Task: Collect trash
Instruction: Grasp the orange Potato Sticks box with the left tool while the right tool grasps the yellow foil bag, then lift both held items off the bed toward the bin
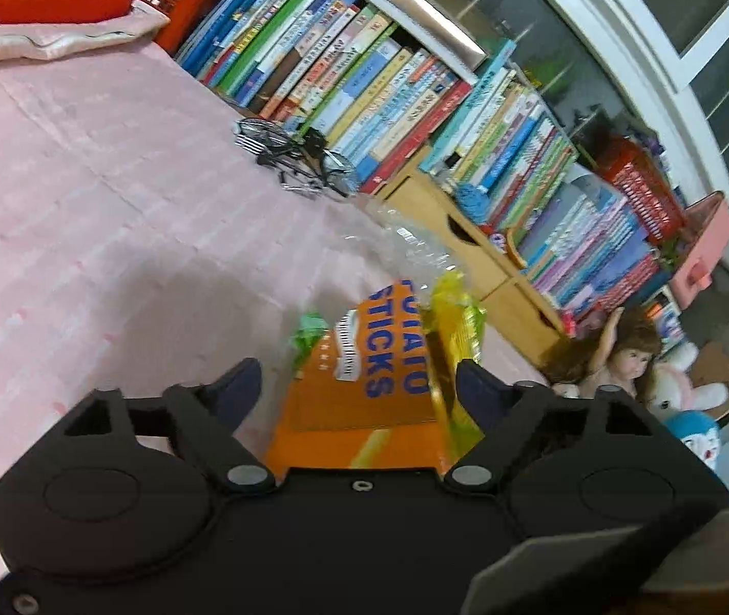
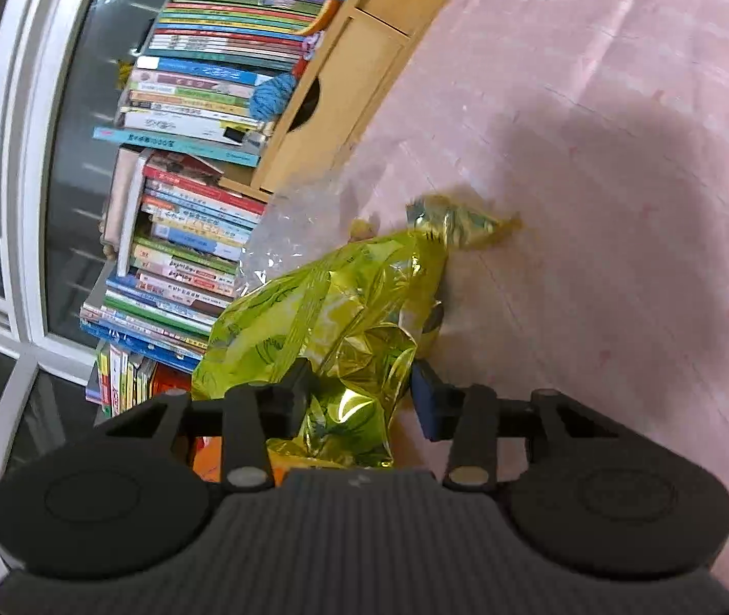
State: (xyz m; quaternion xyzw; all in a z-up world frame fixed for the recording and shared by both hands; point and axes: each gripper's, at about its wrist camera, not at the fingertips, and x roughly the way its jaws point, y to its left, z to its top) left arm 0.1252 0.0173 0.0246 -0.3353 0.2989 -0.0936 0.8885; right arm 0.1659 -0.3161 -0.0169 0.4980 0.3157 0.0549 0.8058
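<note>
On pink striped bedcover (image 1: 82, 195): trash heap beside bookshelf. Left wrist view only: orange snack box (image 1: 364, 384) with blue lettering, green wrapper scrap (image 1: 308, 330), toy bicycle (image 1: 295, 159) of thin wire near books (image 1: 364, 82), doll (image 1: 620, 359), plush toys. Right wrist view only: yellow-green foil bag (image 2: 333, 318), crinkled and glossy, plus small twisted foil wrapper (image 2: 454, 220) just beyond it. Clear crumpled plastic (image 2: 287, 236) in both views, next to wooden drawer unit (image 2: 344, 97). Left claw (image 1: 359, 384) spread wide, box lying between fingers, pads apparently clear of it. Right claw (image 2: 361, 389) partly closed around lower foil bag; left finger against foil, right pad apparently apart from it; firm grip cannot be told. Box flat and stiff; foil thin, creased.
</note>
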